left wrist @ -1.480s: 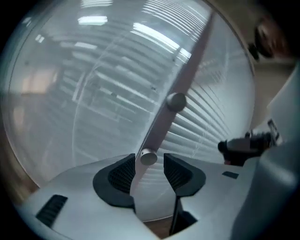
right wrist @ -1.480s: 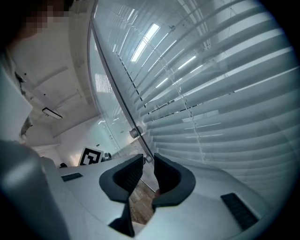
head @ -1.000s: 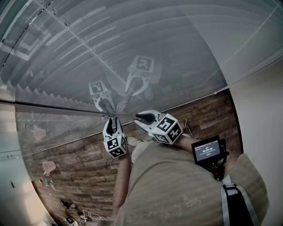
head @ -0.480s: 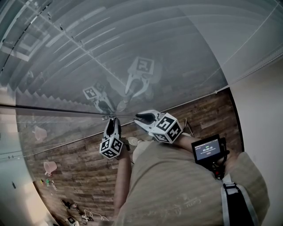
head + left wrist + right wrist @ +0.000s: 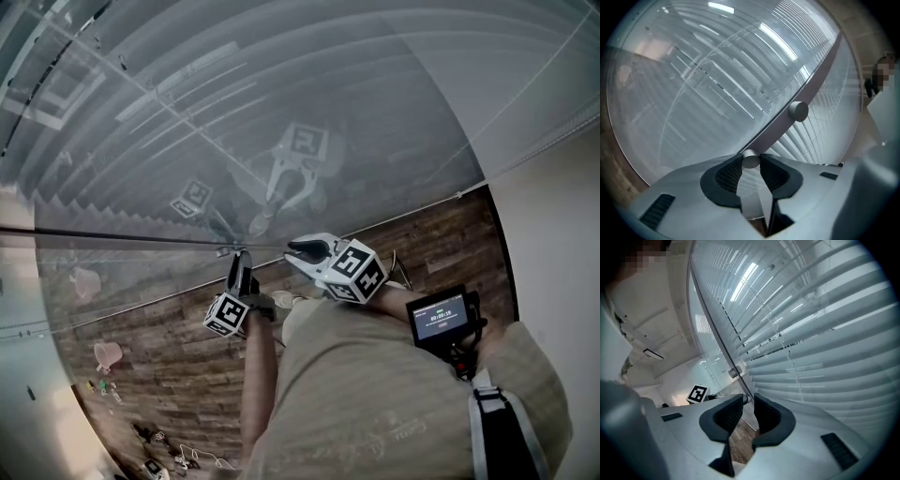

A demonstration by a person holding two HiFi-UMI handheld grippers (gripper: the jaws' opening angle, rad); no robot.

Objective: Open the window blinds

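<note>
Behind the glass ahead, the blinds [image 5: 825, 324] are hanging with slats mostly shut. I'm pinching the tilt wand [image 5: 787, 119] by its end in the left gripper [image 5: 751, 161]. My right gripper [image 5: 749, 401] is idling beside it, jaws apart, empty. Most of the twisting is remaining, I judge.

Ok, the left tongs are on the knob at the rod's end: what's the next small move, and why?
Probably roll the left tongs about the knob's axis to twist it. Their pads already press on the knob at the end of the rod, while the slats look mostly shut, with only thin bright gaps. The right tongs stand open, gripping nothing.
</note>
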